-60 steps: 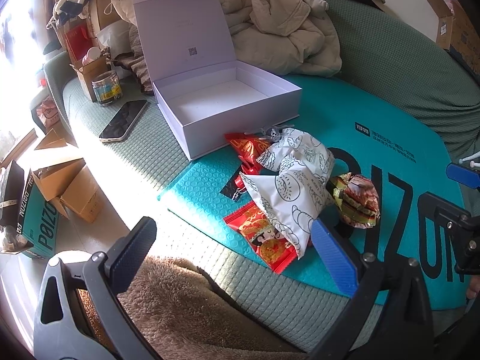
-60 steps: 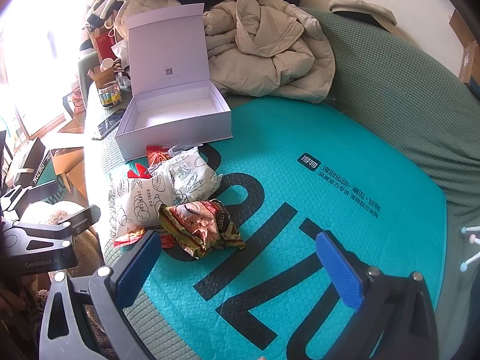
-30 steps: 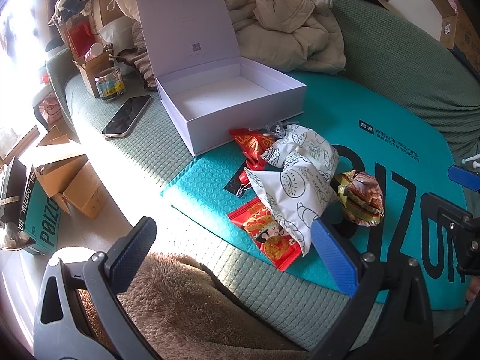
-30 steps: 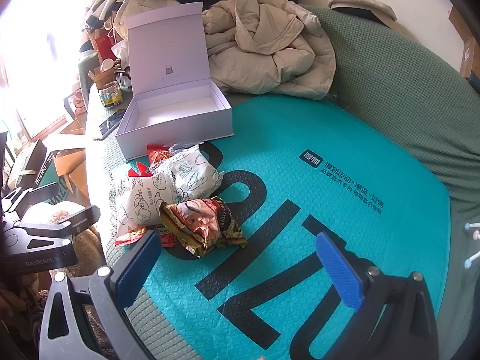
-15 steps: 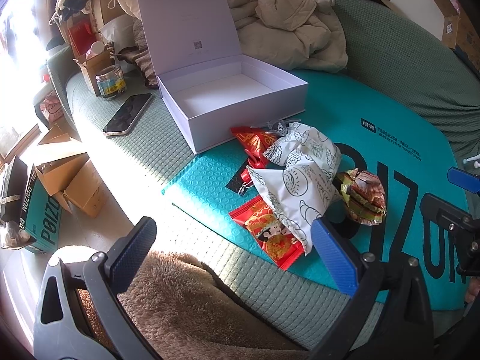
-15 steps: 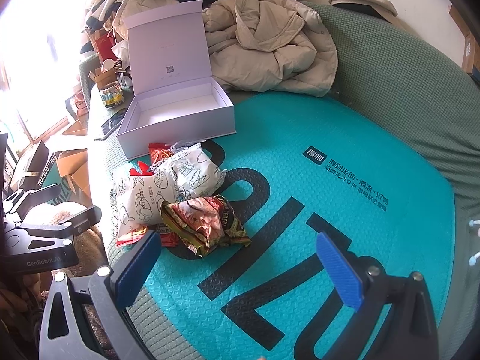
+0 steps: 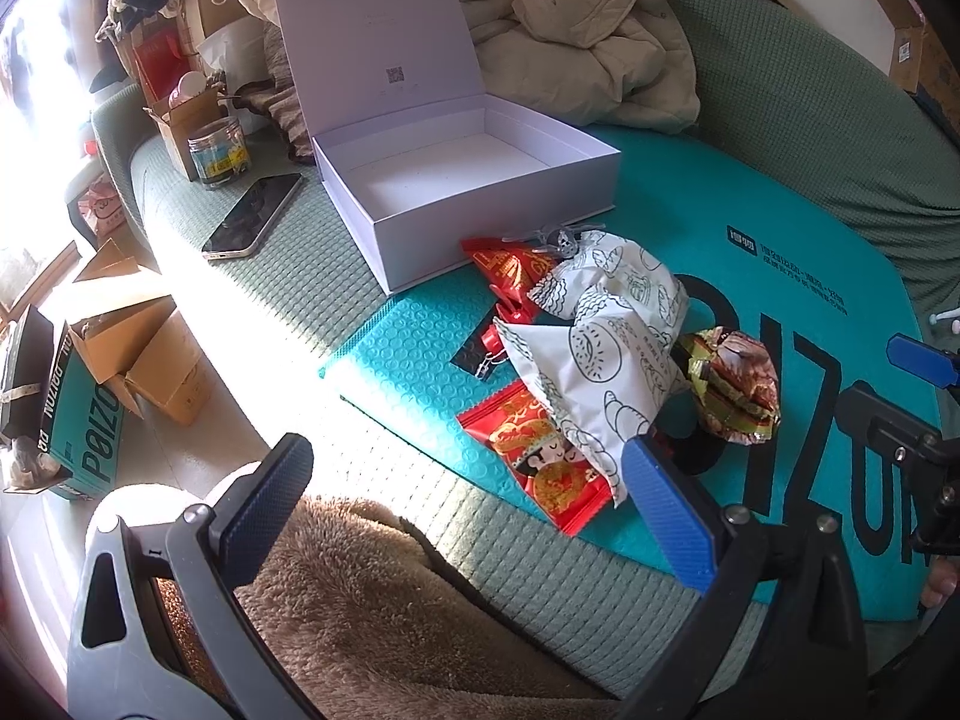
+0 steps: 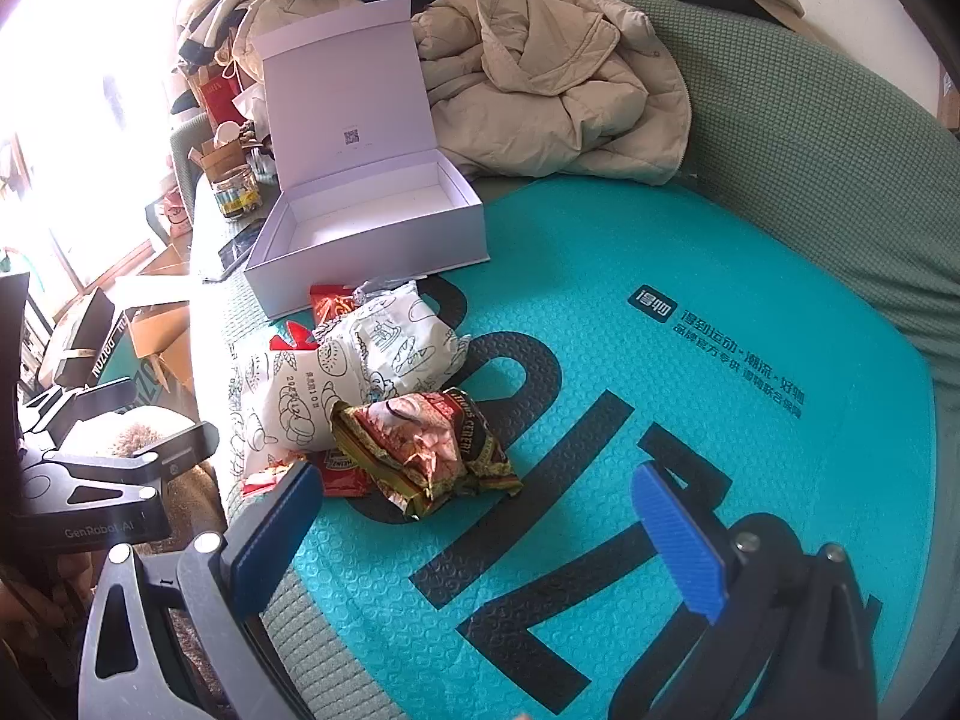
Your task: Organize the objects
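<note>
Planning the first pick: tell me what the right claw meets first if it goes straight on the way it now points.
Probably the crumpled gold-and-red snack packet lying on the teal mat, just left of the line of the open right claw; dead centre may be bare mat. Depth is hard to judge.

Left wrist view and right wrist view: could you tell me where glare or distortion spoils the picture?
Left wrist view: sunlight blows out the left edge and floor by the cardboard boxes; the white box stays readable. Right wrist view: the upper-left window area is washed out; fisheye bends the teal mat.
</note>
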Demonstrator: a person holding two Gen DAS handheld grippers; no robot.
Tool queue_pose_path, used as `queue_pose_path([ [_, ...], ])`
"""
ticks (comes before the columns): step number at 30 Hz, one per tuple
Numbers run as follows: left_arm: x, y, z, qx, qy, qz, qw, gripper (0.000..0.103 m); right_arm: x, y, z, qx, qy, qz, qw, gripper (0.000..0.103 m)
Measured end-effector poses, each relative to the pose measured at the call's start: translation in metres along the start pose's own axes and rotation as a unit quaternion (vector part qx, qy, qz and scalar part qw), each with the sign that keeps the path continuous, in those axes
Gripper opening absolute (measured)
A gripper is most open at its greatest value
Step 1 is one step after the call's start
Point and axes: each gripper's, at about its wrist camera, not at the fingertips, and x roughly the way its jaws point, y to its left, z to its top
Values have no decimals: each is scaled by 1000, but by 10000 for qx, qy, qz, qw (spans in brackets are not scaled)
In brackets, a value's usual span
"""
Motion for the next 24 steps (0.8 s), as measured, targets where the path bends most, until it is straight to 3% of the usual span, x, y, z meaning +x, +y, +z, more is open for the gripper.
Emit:
queue_pose_path([
  [16,21,-5,-9,-10,479,-246,9985,103,26,-5,-12,125,90,677,9976,103],
  [24,35,-4,-12,-130,672,-605,9958,101,42,-6,-8,122,145,838,9963,103],
])
